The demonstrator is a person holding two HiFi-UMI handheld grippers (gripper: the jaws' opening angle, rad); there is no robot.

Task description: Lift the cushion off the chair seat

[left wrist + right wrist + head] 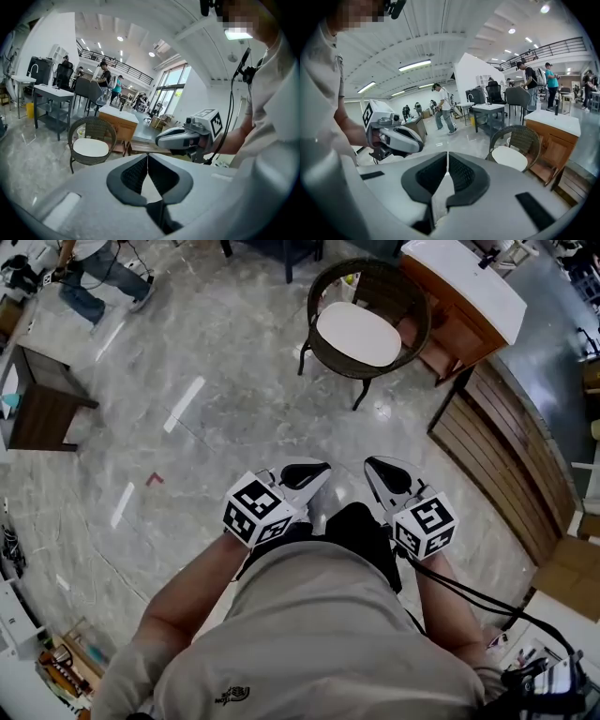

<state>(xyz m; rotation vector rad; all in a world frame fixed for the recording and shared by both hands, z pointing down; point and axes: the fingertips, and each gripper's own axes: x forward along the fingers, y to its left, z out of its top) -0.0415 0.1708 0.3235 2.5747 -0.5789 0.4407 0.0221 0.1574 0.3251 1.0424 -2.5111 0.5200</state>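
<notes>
**Cushion waits on chair, grippers well short of it**

The white cushion (358, 334) lies on the seat of the wicker chair (415, 296) across the marble floor (216, 418), well apart from both grippers. The left gripper (306, 474) and right gripper (387, 472) are held side by side, each with jaws pressed together on nothing. Jaws left unopened on arrival would likely shove the cushion against the chair back instead of gripping it.
</notes>
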